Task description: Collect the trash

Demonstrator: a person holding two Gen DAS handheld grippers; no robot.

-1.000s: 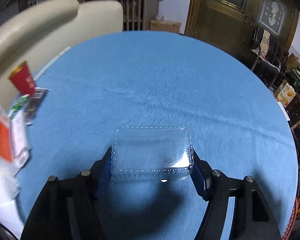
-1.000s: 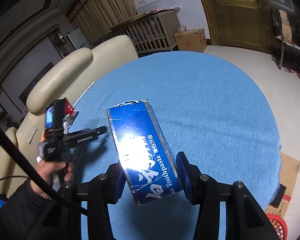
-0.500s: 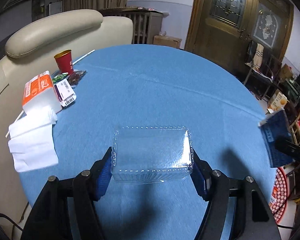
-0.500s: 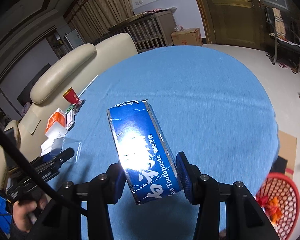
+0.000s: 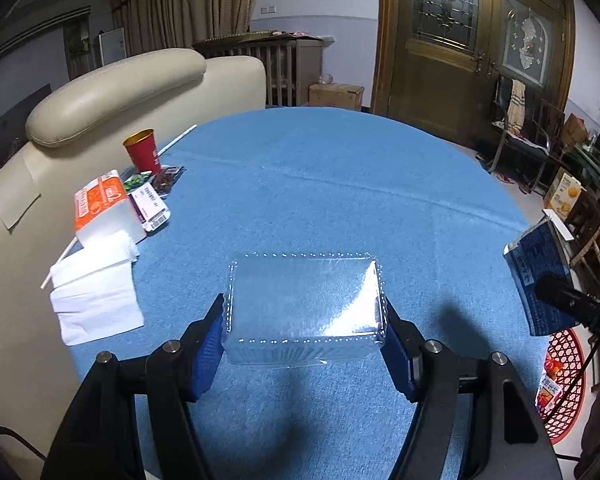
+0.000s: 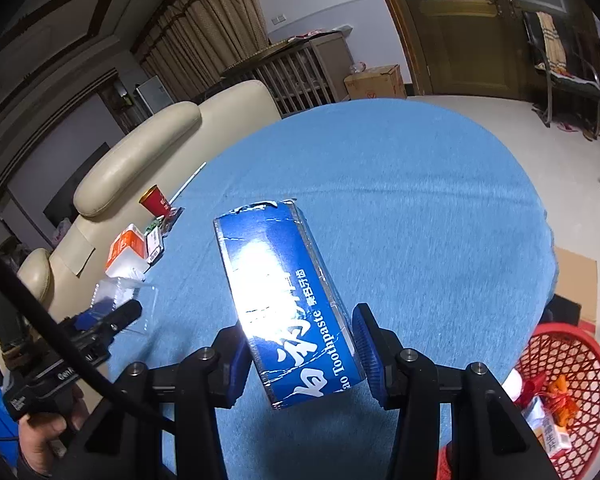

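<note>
Step in hand: carrying to disposal. Both tongs are loaded and held above the table [image 5: 340, 184], which is covered in blue cloth; judged from this, pick-up is done and the drop is not yet made.

Item 1: clear plastic container [image 5: 304, 308]. Clamped between the pads of the left tongs [image 5: 305, 334], which press on its two short sides. Long axis runs crosswise, from one pad to the other; its broad flat face is turned up. Held off the table, above the near part of it.

Item 2: blue toothpaste box [image 6: 288, 304]. Gripped by the right tongs [image 6: 300, 354] across its narrow width. Long axis points away from the tongs and leans left, the torn open end farthest out. Held above the near right part of the table.

Landmark: red mesh basket [image 6: 568, 392], on the floor just off the table's near right edge, already holding wrappers and cartons. The toothpaste box is near it; the container is farther, toward the table's middle.

Next move, as judged: swing each load rightward off the table edge, over the basket rim, then let the tongs part. The long box wants tipping end-down so it does not bridge the rim.

Remaining on the table, well apart from the basket at the far left edge: red paper cup [image 5: 142, 152], orange-and-white carton [image 5: 100, 204], white napkins [image 5: 96, 292].
</note>
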